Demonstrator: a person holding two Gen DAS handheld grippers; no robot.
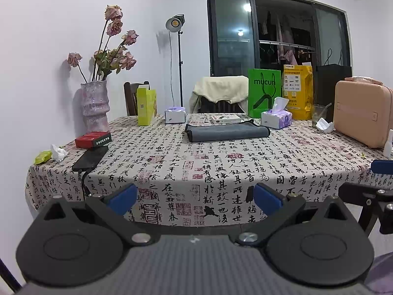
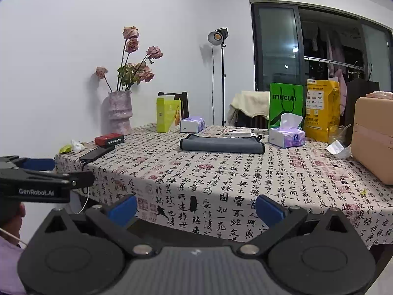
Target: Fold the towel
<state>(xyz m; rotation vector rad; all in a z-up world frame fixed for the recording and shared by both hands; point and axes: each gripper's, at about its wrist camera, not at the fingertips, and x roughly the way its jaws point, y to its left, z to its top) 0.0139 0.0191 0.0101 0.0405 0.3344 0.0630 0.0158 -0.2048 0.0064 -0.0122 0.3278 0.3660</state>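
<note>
A grey towel (image 1: 227, 131) lies folded into a flat strip on the far middle of the table; it also shows in the right wrist view (image 2: 222, 144). My left gripper (image 1: 195, 200) is open and empty, held in front of the table's near edge, well short of the towel. My right gripper (image 2: 196, 210) is open and empty, also in front of the near edge. The left gripper's side shows at the left of the right wrist view (image 2: 36, 179).
The table (image 1: 221, 172) has a calligraphy-print cloth. On it: a vase with dried roses (image 1: 94, 103), red box (image 1: 92, 139), black phone (image 1: 90, 157), two tissue boxes (image 1: 276, 118), green bag (image 1: 264, 91), yellow bag (image 1: 297, 91), pink case (image 1: 363, 113), glass (image 1: 318, 115).
</note>
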